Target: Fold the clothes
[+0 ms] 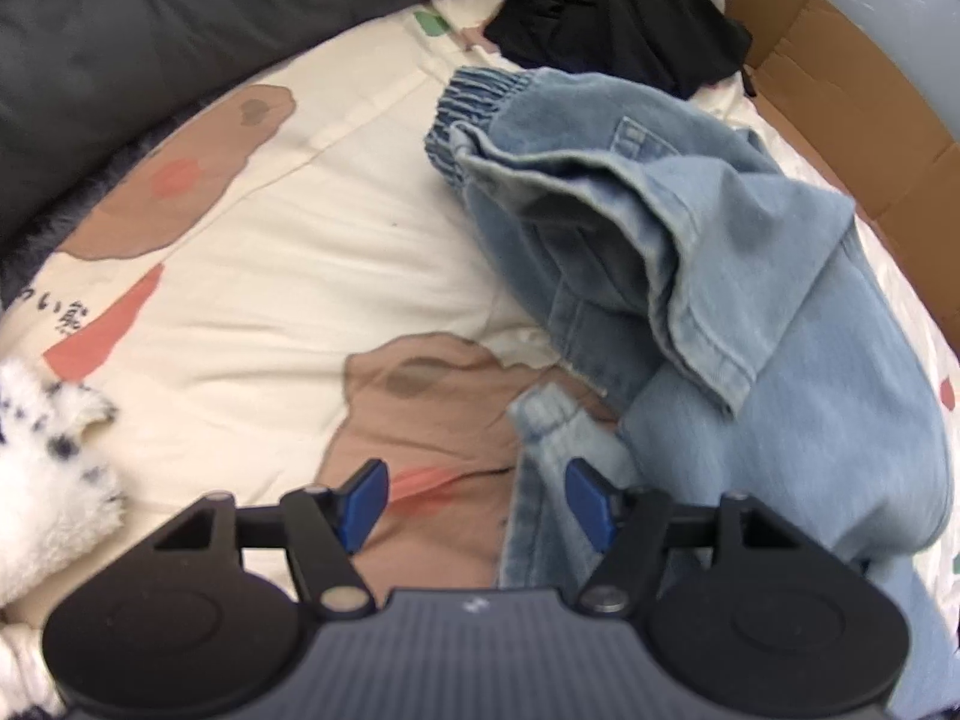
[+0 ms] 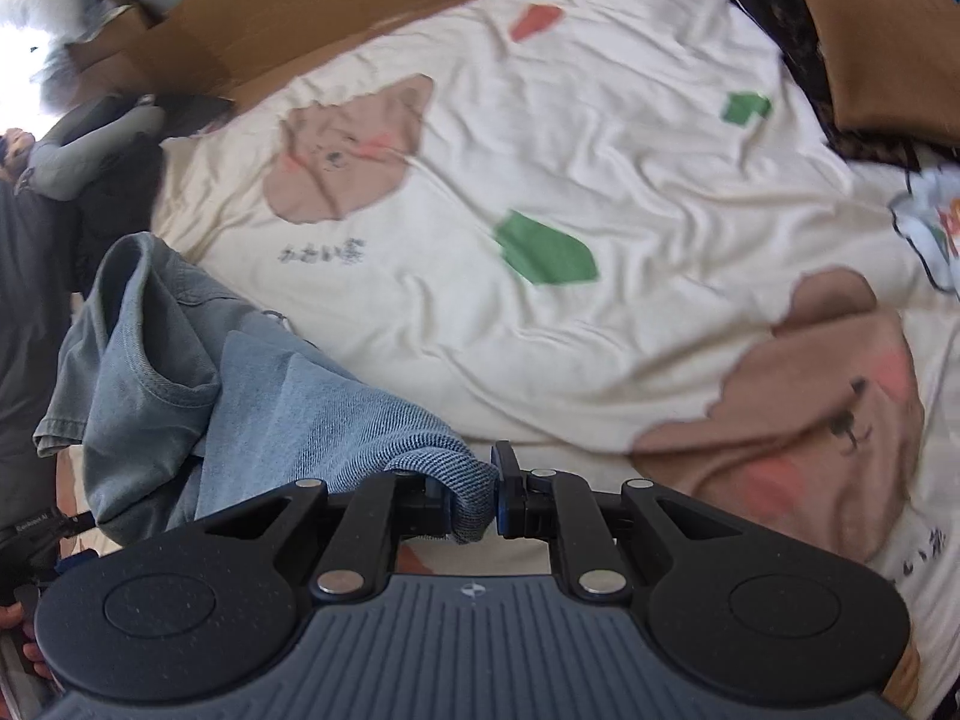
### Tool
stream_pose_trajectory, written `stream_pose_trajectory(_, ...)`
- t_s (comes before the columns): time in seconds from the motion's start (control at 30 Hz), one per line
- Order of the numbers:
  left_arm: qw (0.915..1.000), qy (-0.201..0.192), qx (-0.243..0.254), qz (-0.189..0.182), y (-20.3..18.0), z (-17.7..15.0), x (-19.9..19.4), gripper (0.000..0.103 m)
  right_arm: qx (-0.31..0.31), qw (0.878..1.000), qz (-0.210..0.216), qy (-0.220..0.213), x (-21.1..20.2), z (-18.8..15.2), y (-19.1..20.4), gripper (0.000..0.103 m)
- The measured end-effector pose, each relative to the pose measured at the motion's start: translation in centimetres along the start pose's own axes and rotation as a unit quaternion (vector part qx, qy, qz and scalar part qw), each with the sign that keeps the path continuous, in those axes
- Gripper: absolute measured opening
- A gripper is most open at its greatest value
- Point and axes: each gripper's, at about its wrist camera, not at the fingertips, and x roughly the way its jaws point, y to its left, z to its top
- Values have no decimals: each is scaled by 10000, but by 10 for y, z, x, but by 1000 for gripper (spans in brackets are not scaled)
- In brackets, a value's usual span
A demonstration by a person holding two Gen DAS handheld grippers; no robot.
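Note:
Light blue jeans [image 1: 708, 276] lie crumpled on a cream bedspread with bear prints [image 1: 288, 252], elastic waistband toward the far side. My left gripper [image 1: 477, 501] is open just above the bedspread; a cuffed leg end [image 1: 552, 420] lies right by its right blue pad [image 1: 588, 501]. In the right wrist view my right gripper [image 2: 474, 495] is shut on a fold of the jeans [image 2: 282, 396], which trail off to the left over the bedspread [image 2: 600, 180].
A black garment [image 1: 612, 6] lies heaped beyond the jeans. Flattened cardboard [image 1: 852, 120] lines the bed's far right. A white fluffy spotted item [image 1: 42, 468] sits at the left edge. Dark grey upholstery [image 1: 150, 30] borders the far left. A person's sleeve [image 2: 90, 144] shows at the left.

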Motion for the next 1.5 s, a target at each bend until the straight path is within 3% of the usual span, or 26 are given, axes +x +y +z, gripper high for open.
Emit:
stream_pose_trajectory(0.2, 9988, -369, -110, -307, -9, 16, -3, 68, -570, 9977, -362, 14, -2, -6, 9, 18)
stream_pose_trajectory(0.37, 9959, -676, -202, -562, -16, 29, -5, 72, -410, 9985, -374, 6, -10, -4, -9, 20)
stream_pose_trajectory(0.53, 9914, -982, -293, -815, -24, 42, -8, 78, -461, 9980, -407, -152, -23, 4, -16, 37)
stream_pose_trajectory(0.67, 9897, -1116, -228, -870, -35, 53, -4, 76, -433, 9976, -467, -276, -33, 12, -20, 38)
stream_pose_trajectory(0.77, 9902, -1053, -310, -865, -41, 61, 6, 55, -395, 9976, -418, -378, -41, 18, -22, 39)
stream_pose_trajectory(0.83, 9889, -964, -490, -1015, -42, 65, 10, 21, -394, 9979, -282, -438, -45, 25, -20, 41)
stream_pose_trajectory(0.93, 9852, -1025, -478, -1288, -44, 63, 1, 11, -516, 9973, -41, -513, -48, 34, -7, 47)
stream_pose_trajectory(1.13, 9799, -1354, -387, -1417, -40, 54, -44, 6, -873, 9938, 393, -557, -45, 51, 31, 49)
stream_pose_trajectory(1.37, 9826, -1611, -350, -857, 5, 35, -110, 5, -1197, 9888, 731, -504, -36, 56, 69, 49)
stream_pose_trajectory(1.5, 9841, -1567, -238, -806, 23, 21, -139, 5, -1339, 9864, 860, -414, -31, 55, 83, 49)
